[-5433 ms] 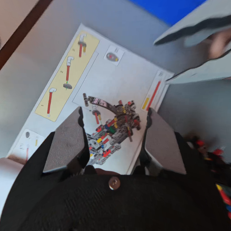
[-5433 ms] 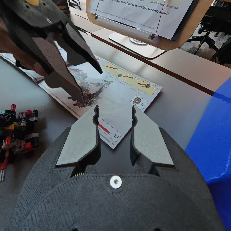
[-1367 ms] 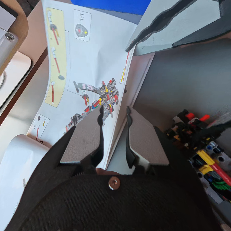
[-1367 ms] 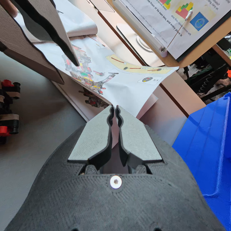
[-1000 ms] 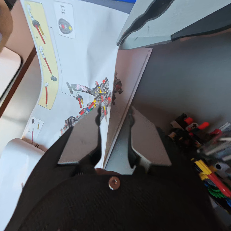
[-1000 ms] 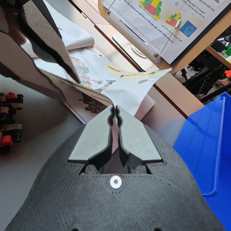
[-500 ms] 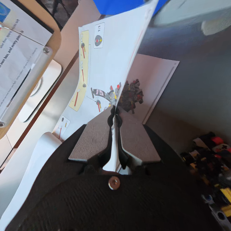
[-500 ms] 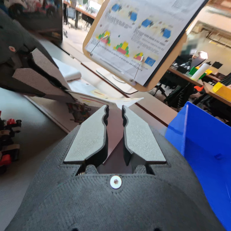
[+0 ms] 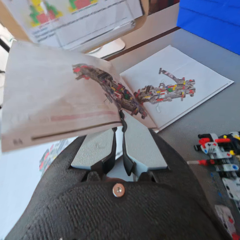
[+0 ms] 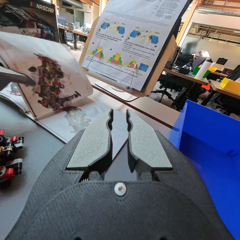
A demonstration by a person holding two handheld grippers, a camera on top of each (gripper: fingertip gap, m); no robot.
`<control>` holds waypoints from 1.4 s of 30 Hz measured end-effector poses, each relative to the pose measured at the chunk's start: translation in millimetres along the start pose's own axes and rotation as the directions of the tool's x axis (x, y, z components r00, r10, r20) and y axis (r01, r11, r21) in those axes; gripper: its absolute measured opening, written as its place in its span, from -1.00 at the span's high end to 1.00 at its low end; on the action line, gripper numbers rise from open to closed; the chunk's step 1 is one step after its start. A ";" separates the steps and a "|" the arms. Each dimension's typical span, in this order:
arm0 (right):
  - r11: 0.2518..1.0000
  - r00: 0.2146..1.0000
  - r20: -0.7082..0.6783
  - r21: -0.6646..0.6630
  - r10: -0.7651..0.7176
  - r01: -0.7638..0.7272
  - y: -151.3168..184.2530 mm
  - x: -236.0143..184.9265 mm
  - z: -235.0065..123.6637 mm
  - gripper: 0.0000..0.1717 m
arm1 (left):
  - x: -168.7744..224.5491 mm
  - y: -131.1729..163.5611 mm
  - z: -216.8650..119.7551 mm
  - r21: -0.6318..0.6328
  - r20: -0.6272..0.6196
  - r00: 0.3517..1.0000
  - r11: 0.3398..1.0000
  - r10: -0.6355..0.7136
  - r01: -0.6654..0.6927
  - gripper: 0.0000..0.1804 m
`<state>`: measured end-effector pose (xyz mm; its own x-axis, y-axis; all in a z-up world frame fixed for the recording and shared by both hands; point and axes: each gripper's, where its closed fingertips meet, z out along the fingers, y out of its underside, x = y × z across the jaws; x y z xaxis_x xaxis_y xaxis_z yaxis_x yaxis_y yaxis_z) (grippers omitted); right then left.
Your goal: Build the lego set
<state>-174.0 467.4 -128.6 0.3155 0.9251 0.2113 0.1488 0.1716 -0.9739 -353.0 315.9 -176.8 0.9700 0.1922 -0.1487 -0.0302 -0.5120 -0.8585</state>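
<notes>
Jaws of the left gripper [image 9: 121, 117] are pinching a lifted booklet [image 9: 181, 93] page [image 9: 54, 93]. The right gripper [image 10: 119, 113] is hanging slightly open and bare, beside a blue bin [image 10: 210, 140]; its inside is hidden.

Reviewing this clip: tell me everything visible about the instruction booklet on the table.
The instruction booklet lies open on the grey table, thin white glossy paper printed with colourful brick-model drawings. One page is lifted and curved in mid-air, blurred, its lower edge pinched in the shut left gripper. The flat right-hand page rests on the table beside a blue bin. The right gripper is open just above that page's corner, holding nothing.
</notes>
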 end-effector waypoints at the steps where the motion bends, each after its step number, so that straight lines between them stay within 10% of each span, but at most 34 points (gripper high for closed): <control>1: 1.000 1.000 0.004 -0.006 -0.003 0.003 1.2 -1.4 0.8 0.81 | -9.3 9.0 -7.9 0.000 0.016 0.999 0.999 -0.041 0.041 1.00; 16: 0.998 0.999 0.044 -0.055 -0.014 0.017 12.4 -10.1 2.2 0.83 | -151.0 105.5 -111.0 0.042 0.083 0.702 0.706 -0.707 0.707 0.54; 24: 0.976 0.983 0.182 -0.210 -0.013 0.052 44.9 -40.2 16.4 0.92 | -108.9 79.4 -140.9 -0.026 -0.049 0.920 0.921 -0.390 0.389 0.61; 33: 0.967 0.981 0.180 -0.230 -0.069 0.111 51.3 -44.9 21.1 0.93 | 29.8 4.2 -21.8 -0.026 -0.308 0.945 0.992 0.108 -0.121 0.47; 42: 0.966 0.979 0.196 -0.240 -0.050 0.097 53.0 -45.3 21.7 0.94 | -53.5 72.9 18.4 -0.276 -0.131 0.988 0.954 0.082 -0.115 1.00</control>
<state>-200.8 442.0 -191.6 0.1181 0.9637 0.2394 0.3997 0.1746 -0.8999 -411.6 283.7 -240.4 0.9875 0.0383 -0.1526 -0.0742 -0.7420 -0.6663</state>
